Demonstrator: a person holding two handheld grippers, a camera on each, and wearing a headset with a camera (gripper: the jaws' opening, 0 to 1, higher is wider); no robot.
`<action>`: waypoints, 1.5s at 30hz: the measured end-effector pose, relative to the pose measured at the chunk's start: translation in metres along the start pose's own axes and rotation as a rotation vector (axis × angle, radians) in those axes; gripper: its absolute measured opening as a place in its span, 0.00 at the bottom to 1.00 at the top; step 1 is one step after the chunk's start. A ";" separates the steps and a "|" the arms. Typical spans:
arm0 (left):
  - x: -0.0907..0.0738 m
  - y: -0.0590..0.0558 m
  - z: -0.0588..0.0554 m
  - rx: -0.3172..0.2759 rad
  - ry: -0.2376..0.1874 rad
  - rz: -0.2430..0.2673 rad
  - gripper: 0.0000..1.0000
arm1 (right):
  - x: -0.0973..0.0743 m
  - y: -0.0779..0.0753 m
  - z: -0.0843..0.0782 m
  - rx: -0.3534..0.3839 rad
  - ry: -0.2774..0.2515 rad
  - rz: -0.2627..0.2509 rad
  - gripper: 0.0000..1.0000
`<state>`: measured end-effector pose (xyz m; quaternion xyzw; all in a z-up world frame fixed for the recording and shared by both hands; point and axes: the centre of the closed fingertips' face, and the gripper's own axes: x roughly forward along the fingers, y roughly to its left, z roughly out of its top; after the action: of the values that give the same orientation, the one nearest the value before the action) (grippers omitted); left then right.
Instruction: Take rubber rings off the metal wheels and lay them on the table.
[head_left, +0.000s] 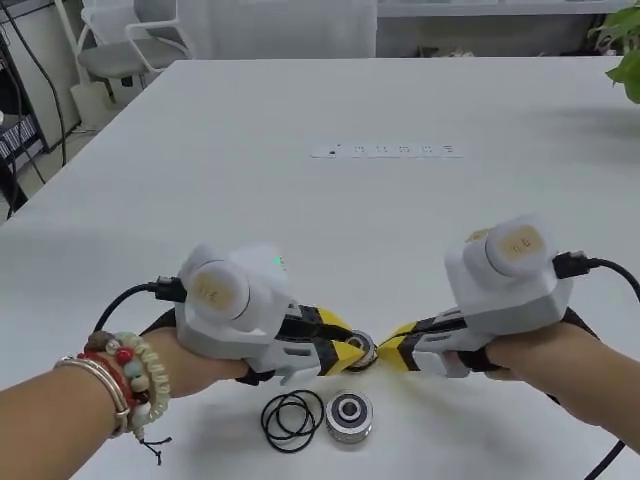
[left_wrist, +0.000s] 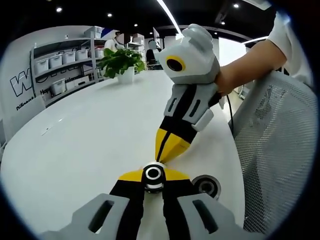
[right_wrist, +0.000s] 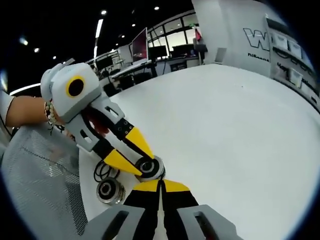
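Silvery metal with a dark rim, the metal wheel (head_left: 362, 347) sits raised just above the white table (head_left: 300, 200), near the front edge and about midway between left and right. The left gripper (head_left: 350, 351) holds it, its yellow-tipped jaws drawn in narrow on either side of the wheel; in the left gripper view the metal wheel (left_wrist: 153, 175) sits squarely between those tips, its round face towards the camera. The right gripper (head_left: 393, 352) comes in from the right, its jaws pressed together to a point that touches the wheel's rim. I cannot tell whether that point pinches anything.

In the right gripper view its own tips (right_wrist: 160, 186) lie closed just below the metal wheel (right_wrist: 150, 169), which the left gripper (right_wrist: 131, 159) clamps from the left.

Nearer than the grippers, a few black rubber rings (head_left: 292, 418) lie loose and overlapping on the table. Just to their right, touching or nearly so, stands a second wheel (head_left: 349, 416), flat on its face.

The hand on the left gripper wears beaded bracelets (head_left: 125, 375) at the wrist. Farther off, a row of sockets (head_left: 388, 150) is set into the tabletop, a potted plant (head_left: 625, 50) stands at the far right, and a chair (head_left: 125, 50) at the far left.
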<state>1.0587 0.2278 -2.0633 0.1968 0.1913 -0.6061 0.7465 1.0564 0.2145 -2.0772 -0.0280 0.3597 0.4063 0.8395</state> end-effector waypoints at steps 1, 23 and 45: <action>0.000 0.000 0.000 -0.001 0.001 0.000 0.08 | 0.000 -0.001 0.000 0.013 0.000 0.000 0.00; 0.000 0.000 0.000 0.019 0.015 0.014 0.08 | -0.004 0.010 0.008 0.265 -0.009 0.023 0.00; -0.001 0.000 0.000 0.047 0.024 0.029 0.08 | -0.003 0.010 0.014 0.203 0.004 -0.004 0.00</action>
<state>1.0587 0.2282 -2.0627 0.2244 0.1831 -0.5973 0.7479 1.0566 0.2240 -2.0626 0.0554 0.4008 0.3660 0.8381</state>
